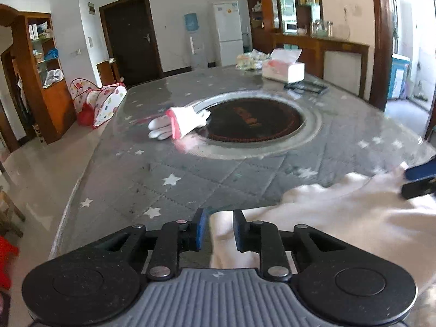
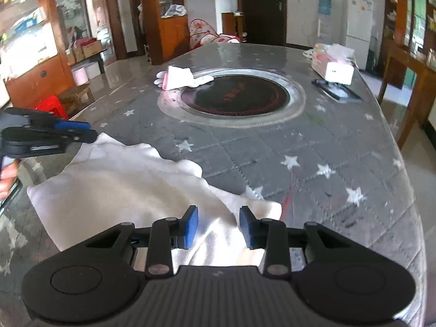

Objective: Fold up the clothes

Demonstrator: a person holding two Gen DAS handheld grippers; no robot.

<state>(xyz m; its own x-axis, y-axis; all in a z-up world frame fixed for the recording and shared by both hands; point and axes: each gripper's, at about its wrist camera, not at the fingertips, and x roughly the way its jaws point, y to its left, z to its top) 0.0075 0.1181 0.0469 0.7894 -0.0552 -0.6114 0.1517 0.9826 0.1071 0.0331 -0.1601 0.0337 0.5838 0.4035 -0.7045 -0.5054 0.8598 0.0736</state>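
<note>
A white garment (image 1: 340,218) lies crumpled on the near part of the grey star-patterned table (image 1: 163,179). My left gripper (image 1: 219,227) is open, and the garment's left edge lies between its blue-padded fingers. In the right wrist view the same garment (image 2: 114,190) spreads to the left and under my right gripper (image 2: 219,224). That gripper is open with a fold of cloth in the gap. The left gripper (image 2: 87,132) shows at the garment's far left corner, held by a hand (image 2: 5,174). The right gripper (image 1: 417,179) shows at the left view's right edge, over the cloth.
A round black hob (image 2: 234,95) with a metal ring is set in the table's middle. A white glove with a pink cuff (image 2: 179,80) lies at its left rim. A tissue box (image 2: 338,69) and a black flat frame (image 2: 336,90) sit far right. The table edge curves down both sides.
</note>
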